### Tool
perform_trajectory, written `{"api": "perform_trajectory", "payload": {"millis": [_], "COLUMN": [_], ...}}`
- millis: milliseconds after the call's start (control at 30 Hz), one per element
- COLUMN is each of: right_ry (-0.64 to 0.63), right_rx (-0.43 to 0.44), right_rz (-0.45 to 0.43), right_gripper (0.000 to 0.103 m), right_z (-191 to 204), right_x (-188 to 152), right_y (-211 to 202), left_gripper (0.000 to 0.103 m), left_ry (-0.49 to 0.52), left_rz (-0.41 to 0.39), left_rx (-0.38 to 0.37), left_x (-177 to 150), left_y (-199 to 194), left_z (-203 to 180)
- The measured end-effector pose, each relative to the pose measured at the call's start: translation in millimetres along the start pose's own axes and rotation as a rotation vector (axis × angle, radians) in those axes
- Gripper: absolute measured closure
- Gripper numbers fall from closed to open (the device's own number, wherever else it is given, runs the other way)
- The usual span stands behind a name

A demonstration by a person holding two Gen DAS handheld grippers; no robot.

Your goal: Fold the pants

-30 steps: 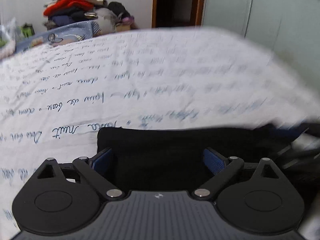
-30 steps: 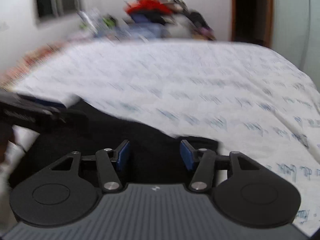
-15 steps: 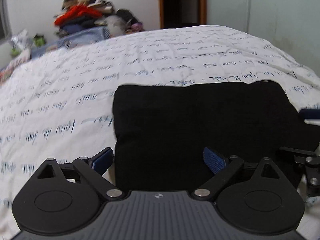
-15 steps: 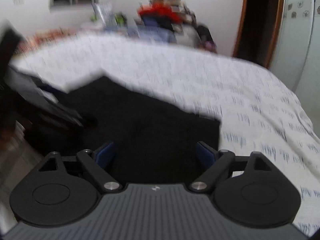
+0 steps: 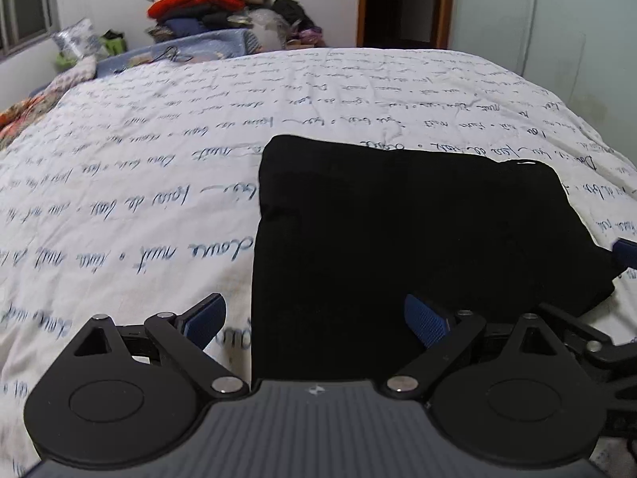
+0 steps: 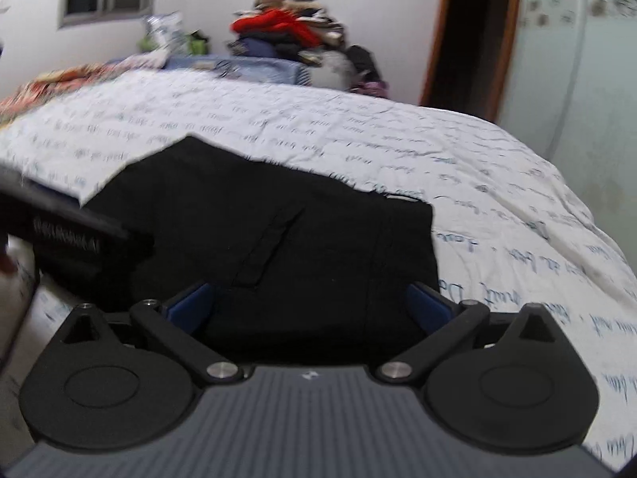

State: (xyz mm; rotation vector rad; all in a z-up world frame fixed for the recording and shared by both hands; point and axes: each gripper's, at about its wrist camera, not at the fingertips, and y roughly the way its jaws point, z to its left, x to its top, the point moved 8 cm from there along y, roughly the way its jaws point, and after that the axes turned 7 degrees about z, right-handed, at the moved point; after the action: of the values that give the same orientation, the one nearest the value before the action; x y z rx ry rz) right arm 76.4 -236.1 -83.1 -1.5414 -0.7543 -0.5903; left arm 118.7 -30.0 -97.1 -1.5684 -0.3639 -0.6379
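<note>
The black pants (image 5: 418, 231) are lying folded into a compact rectangle on a white bedspread (image 5: 139, 199), near its front edge, with a slit pocket showing on top in the right wrist view. The bedspread is carrying rows of blue cursive handwriting; most of it is too loose to read, though "nuit" is showing up in a few lines. The left gripper (image 5: 314, 320) is hovering over the pants' near left corner with its blue pads spread wide, one over bare bedspread, the other over black cloth, gripping nothing. The right gripper (image 6: 310, 304) has just been opening, and its jaws are standing wide above the pants' near edge, pads clear of the fabric. A pile of clothes (image 5: 207, 4) with a red garment is sitting beyond the bed, beside a dark doorway (image 5: 406, 0).
</note>
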Motion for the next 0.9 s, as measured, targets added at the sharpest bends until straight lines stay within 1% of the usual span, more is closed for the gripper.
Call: {"api": "perform_trajectory", "payload": {"millis": [100, 200, 267, 333, 367, 500, 733, 900], "right_ry": [0.053, 0.101, 0.127, 0.137, 0.139, 0.155, 0.157, 0.155], "right_rx": [-0.017, -0.002, -0.007, -0.011, -0.008, -0.004, -0.027, -0.04], "right_rz": [-0.028, -0.018, 0.03, 0.109, 0.124, 0.104, 0.104, 0.101], "right_gripper": [0.0, 0.0, 0.0, 0.0, 0.0, 0.0, 0.0, 0.0], "right_z": [8, 19, 23, 28, 30, 33, 32, 29], "right_x": [0, -2, -6, -12, -16, -22, -23, -24], "right_y": [-19, -33, -39, -42, -46, -57, -57, -57], "left_gripper": [0.006, 0.006, 0.006, 0.006, 0.006, 0.006, 0.006, 0.006], "left_ry": [-0.019, -0.024, -0.032, -0.038, -0.04, -0.046, -0.021, -0.015], "left_rz": [0.02, 0.039, 0.05, 0.052, 0.056, 0.071, 0.075, 0.094], "left_rx": [-0.019, -0.016, -0.01, -0.004, -0.003, -0.004, 0.023, 0.042], "left_x": [-6, -14, -18, -22, -24, -27, -32, -38], "left_y": [-9, -18, -24, -29, -30, -31, -34, -33], "left_z": [-2, -4, -3, -3, -3, -5, -7, -4]}}
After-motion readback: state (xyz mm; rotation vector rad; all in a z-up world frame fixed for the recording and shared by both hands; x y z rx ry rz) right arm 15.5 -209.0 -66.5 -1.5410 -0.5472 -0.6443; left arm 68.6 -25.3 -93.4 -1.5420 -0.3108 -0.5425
